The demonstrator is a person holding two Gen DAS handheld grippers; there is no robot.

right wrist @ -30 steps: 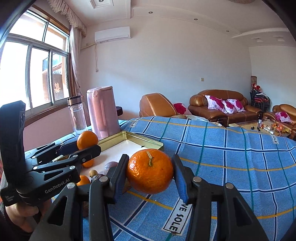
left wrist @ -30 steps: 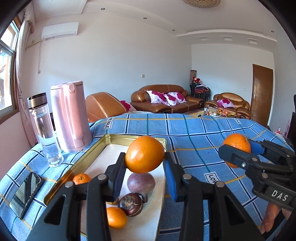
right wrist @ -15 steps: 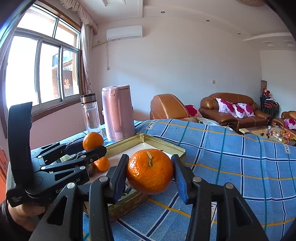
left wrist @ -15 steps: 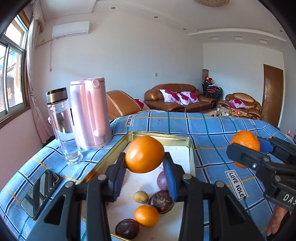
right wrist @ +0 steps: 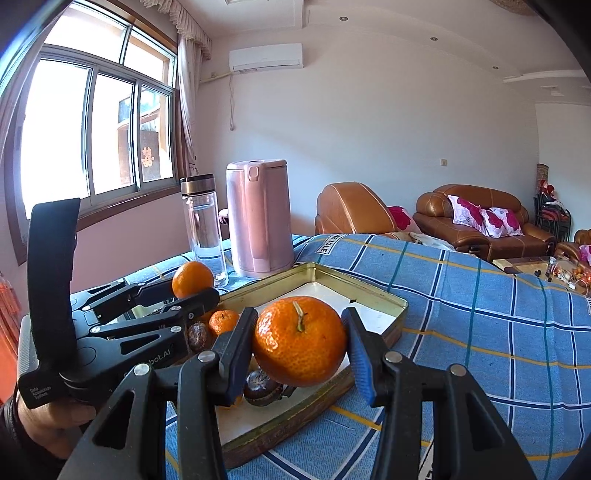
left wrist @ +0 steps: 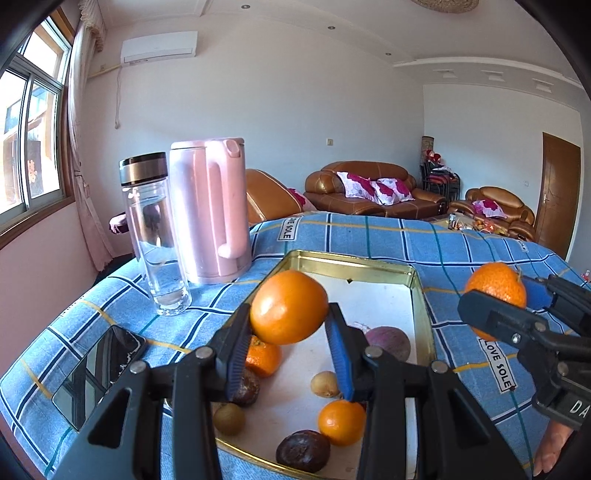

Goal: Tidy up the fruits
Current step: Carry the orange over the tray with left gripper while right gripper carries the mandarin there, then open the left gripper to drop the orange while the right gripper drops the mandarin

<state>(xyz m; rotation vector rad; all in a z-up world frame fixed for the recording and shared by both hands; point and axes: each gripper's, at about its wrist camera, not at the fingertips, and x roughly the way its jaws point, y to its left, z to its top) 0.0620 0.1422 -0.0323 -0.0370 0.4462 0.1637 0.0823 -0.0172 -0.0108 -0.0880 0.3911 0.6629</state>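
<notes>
The left gripper [left wrist: 290,350] clamped a smooth round orange [left wrist: 289,312] above the gold rectangular tin tray [left wrist: 421,291]; the right gripper [right wrist: 300,354], at the tray's 3 o'clock, gripped a stemmed, dimpled orange [right wrist: 300,341]. Several fruits already lay inside; these two remained.

The room has plain white walls [right wrist: 388,129] and a white ceiling [left wrist: 332,33] with recessed spotlights; an air conditioner [right wrist: 266,56] is mounted high on the wall beside a large window [right wrist: 92,133], which admits bright daylight and is flanked by a curtain [right wrist: 188,103]. Brown leather seating stands along the far wall: a sofa [left wrist: 373,188] with pink flowered cushions [left wrist: 375,186], and an armchair [left wrist: 498,210] near a brown wooden door [left wrist: 559,192]. A second brown armchair [right wrist: 351,210] stands just behind the table.
</notes>
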